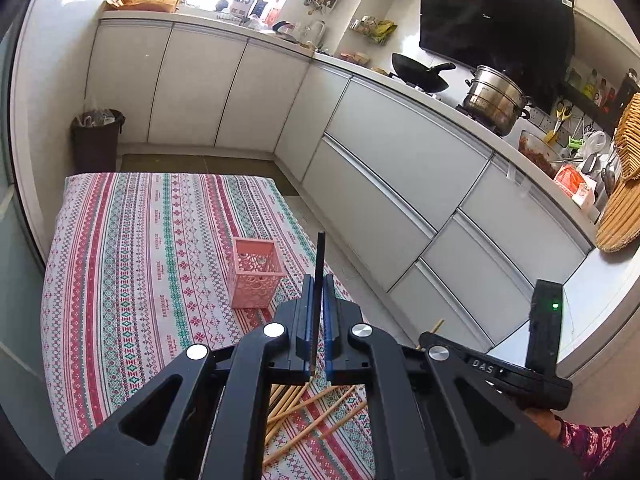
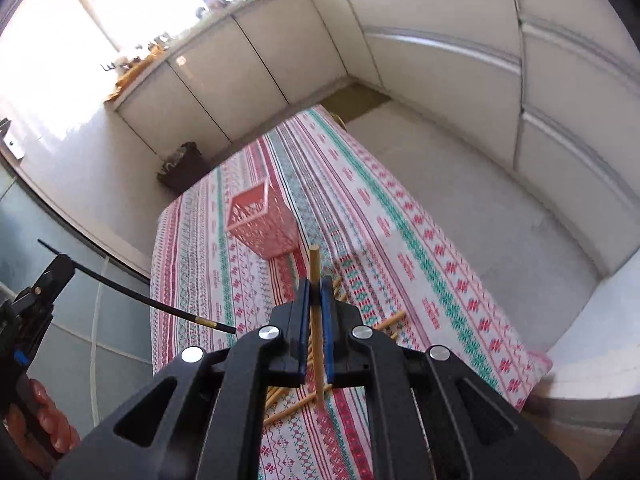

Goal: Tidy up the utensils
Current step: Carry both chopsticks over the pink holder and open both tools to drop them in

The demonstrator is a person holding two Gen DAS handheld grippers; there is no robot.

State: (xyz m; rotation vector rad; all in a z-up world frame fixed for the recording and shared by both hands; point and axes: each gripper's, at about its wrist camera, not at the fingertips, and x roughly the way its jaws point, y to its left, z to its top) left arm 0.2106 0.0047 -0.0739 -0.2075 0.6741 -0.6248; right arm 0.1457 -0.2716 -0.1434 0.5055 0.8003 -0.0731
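Observation:
My left gripper [image 1: 318, 280] is shut on a black chopstick [image 1: 319, 256] that points forward, above the table and a little right of the pink lattice basket [image 1: 254, 273]. In the right wrist view that black chopstick [image 2: 160, 304] sticks out from the left gripper [image 2: 60, 265] at the left edge. My right gripper [image 2: 317, 282] is shut on a wooden chopstick [image 2: 316, 300], held above the table just short of the pink basket [image 2: 265, 225]. Several loose wooden chopsticks [image 1: 308, 412] lie on the cloth under both grippers; they also show in the right wrist view [image 2: 384, 322].
The table wears a red, green and white patterned cloth [image 1: 132, 264]. A dark waste bin [image 1: 96, 140] stands on the floor beyond the table's far left corner. White kitchen cabinets [image 1: 392, 176] run along the right, with a wok [image 1: 420, 74] and steel pot [image 1: 496, 98] on the counter.

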